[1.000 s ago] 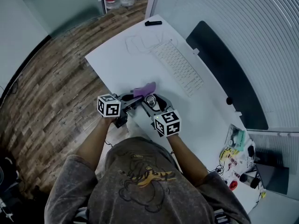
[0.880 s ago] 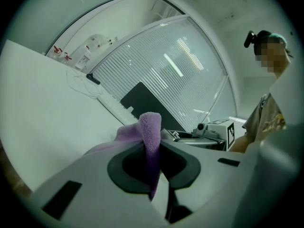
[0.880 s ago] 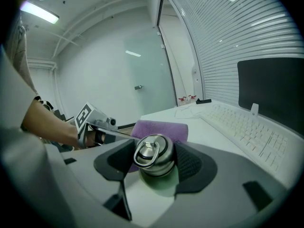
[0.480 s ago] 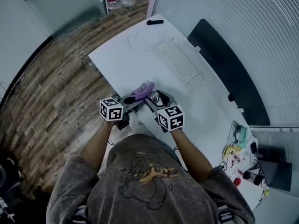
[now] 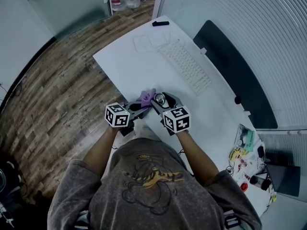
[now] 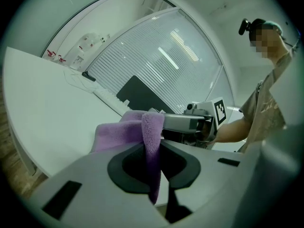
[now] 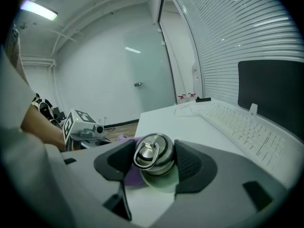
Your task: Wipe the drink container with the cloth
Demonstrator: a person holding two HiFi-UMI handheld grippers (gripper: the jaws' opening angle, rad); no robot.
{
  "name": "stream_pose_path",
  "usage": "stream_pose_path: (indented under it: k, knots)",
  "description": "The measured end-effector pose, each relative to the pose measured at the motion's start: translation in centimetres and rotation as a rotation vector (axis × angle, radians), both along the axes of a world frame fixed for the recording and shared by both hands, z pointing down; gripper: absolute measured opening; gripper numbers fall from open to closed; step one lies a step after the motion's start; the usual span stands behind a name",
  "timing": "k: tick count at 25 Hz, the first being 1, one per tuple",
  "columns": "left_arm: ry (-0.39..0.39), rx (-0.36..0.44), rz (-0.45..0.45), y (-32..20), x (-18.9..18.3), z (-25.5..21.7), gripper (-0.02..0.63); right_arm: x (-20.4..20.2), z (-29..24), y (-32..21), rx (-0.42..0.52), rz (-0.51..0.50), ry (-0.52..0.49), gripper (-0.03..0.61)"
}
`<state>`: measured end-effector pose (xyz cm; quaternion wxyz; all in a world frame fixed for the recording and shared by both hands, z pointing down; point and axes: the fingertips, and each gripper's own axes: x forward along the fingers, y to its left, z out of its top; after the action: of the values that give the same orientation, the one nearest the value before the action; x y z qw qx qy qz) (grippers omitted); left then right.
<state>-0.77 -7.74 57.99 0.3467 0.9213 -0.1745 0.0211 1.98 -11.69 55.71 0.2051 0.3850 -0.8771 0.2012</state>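
Observation:
The drink container (image 7: 153, 155), with a shiny metal lid with a ring and a pale green body, is clamped between the jaws of my right gripper (image 7: 152, 163), just above the white desk (image 5: 129, 66). A purple cloth (image 6: 146, 132) hangs folded between the jaws of my left gripper (image 6: 152, 160), which is shut on it. In the head view the cloth (image 5: 146, 98) lies against the left side of the container (image 5: 158, 99). The left gripper (image 5: 140, 106) and the right gripper (image 5: 159, 103) meet there, near the desk's front edge. The cloth (image 7: 129, 174) also shows beside the container's body.
A white keyboard (image 5: 186, 67) and a dark monitor (image 5: 230, 71) lie at the far right of the desk. A loose cable (image 5: 146, 44) and a small black object (image 5: 160, 23) sit at the far end. Wooden floor (image 5: 57, 80) is to the left, small clutter (image 5: 242, 157) to the right.
The left gripper has brought the purple cloth closer, from ahead of the container to against its left side. The right gripper keeps its hold on the container.

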Motion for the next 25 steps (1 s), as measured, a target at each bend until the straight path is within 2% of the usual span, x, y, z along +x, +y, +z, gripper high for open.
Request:
stream_pose_path:
  k: [11,17,25]
  knots:
    - [-0.070,0.050,0.019,2.2,1.2,0.7,0.051,0.0,0.1,-0.3,-0.009,0.015,-0.007,0.264]
    - [-0.079,0.072,0.033,2.9,3.2,0.5,0.052,0.1,0.1,-0.4,-0.012,0.019,-0.010,0.264]
    - [-0.095,0.083,0.008,2.3,3.8,0.6,0.051,0.0,0.1,-0.6,-0.018,0.029,-0.013,0.264]
